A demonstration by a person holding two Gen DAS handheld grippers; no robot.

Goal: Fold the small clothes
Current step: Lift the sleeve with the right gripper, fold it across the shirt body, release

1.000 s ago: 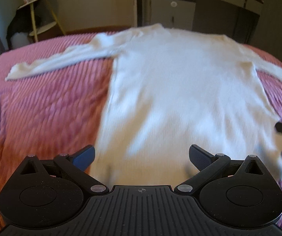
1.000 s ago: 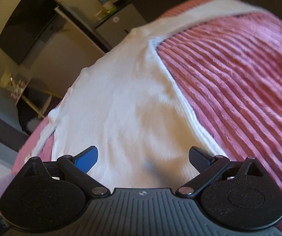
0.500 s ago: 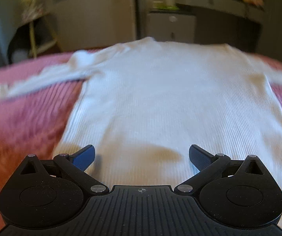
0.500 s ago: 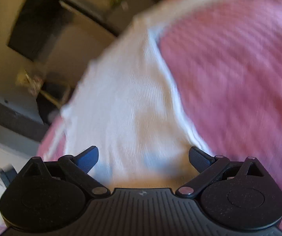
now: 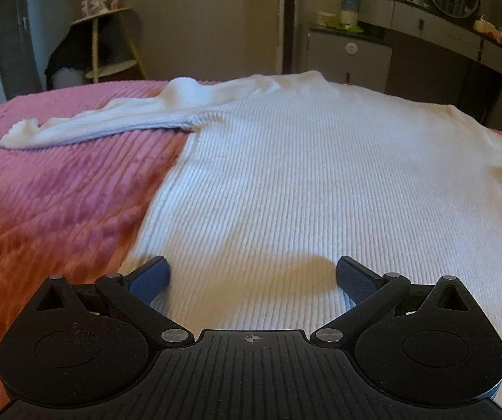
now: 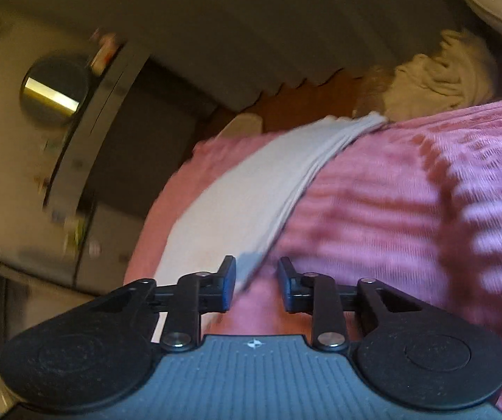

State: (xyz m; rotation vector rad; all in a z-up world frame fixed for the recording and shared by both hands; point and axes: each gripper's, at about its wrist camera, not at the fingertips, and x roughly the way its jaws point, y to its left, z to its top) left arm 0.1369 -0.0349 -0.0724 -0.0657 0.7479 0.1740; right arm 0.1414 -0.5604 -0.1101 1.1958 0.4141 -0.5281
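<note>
Two grippers work over a bed (image 5: 58, 189) covered in a pink ribbed blanket. Spread flat across it, front down or up I cannot tell, lies a white ribbed sweater (image 5: 321, 175), one sleeve (image 5: 103, 122) stretched out sideways, likely laid so for folding. At the sweater's near hem hovers the left gripper (image 5: 252, 274), jaws spread wide and holding nothing, placed as if to take the hem. Over the far sleeve (image 6: 251, 192), in a blurred view, sits the right gripper (image 6: 256, 280), jaws narrowed with a gap, seemingly empty, beside the sleeve's edge
</note>
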